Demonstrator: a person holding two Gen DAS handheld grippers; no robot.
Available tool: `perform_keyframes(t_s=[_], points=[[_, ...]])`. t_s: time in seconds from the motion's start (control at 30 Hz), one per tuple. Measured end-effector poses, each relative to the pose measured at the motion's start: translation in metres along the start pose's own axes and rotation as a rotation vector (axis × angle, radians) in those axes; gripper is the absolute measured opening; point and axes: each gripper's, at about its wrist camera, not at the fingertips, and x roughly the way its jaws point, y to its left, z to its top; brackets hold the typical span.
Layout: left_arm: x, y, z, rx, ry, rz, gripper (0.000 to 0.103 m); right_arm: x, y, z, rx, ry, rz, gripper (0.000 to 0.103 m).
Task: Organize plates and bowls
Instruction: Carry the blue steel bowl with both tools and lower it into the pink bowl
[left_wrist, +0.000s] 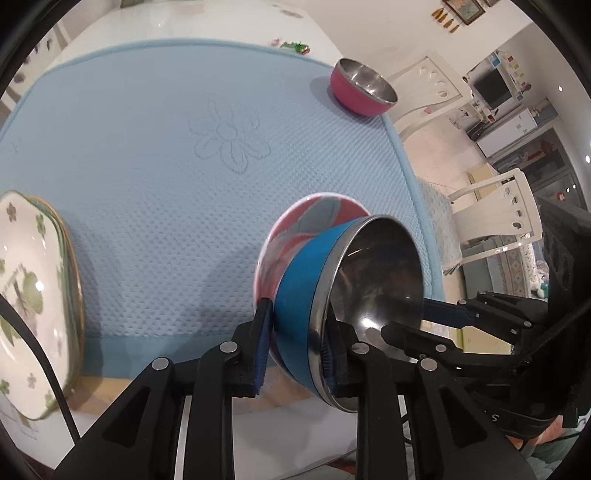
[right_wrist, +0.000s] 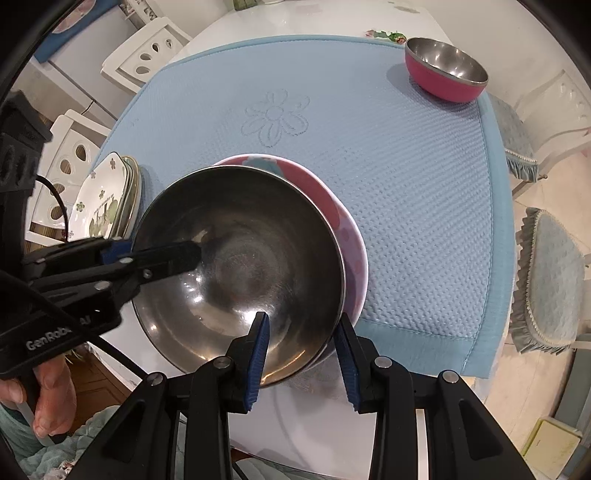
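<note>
— Steel inside and blue outside: that bowl (right_wrist: 240, 258) is sitting tilted in the pink patterned bowl (left_wrist: 317, 214), at the near edge of the light blue mat (left_wrist: 166, 147). What are the fingers doing?

— The left gripper (left_wrist: 297, 314) is straddling the blue bowl's rim, one pad lying against the blue outer wall and the other reaching inside over the steel. The gap is looking narrow, but I cannot tell whether the pads are actually pressing.

— And the other one?

— The right gripper (right_wrist: 303, 319) is straddling the rim at another spot, one pad hanging inside the bowl, the other standing outside by the pink bowl's edge. Its jaws are standing wider, and again I cannot tell whether they are clamping or only bracketing the walls.

— Poses?

— Both are pointing steeply down at the bowls, coming in from the near side. A hand (right_wrist: 48, 387) is wrapping the left gripper's handle.

— The rest?

— A pink steel bowl (right_wrist: 443, 74) is standing upright on the mat's far corner, well apart, and stacked floral plates (left_wrist: 26, 277) are lying at its left edge.
</note>
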Motion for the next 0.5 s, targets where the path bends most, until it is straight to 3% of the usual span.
perform_keyframes(t_s=[0.13,0.37,0.5], points=[[-0.012,-0.003,0.005,0.031,-0.035,0.019,0.022,-0.003,-0.002,0.0,0.003,-0.016,-0.021,0.035],[-0.015,0.007,0.009,0.0,-0.047,0.035,0.022,-0.007,-0.017,0.001,0.057,-0.004,0.002,0.035],[-0.014,0.012,0.006,-0.017,-0.04,0.036,0.022,-0.008,-0.034,0.002,0.126,0.001,0.066,0.035]])
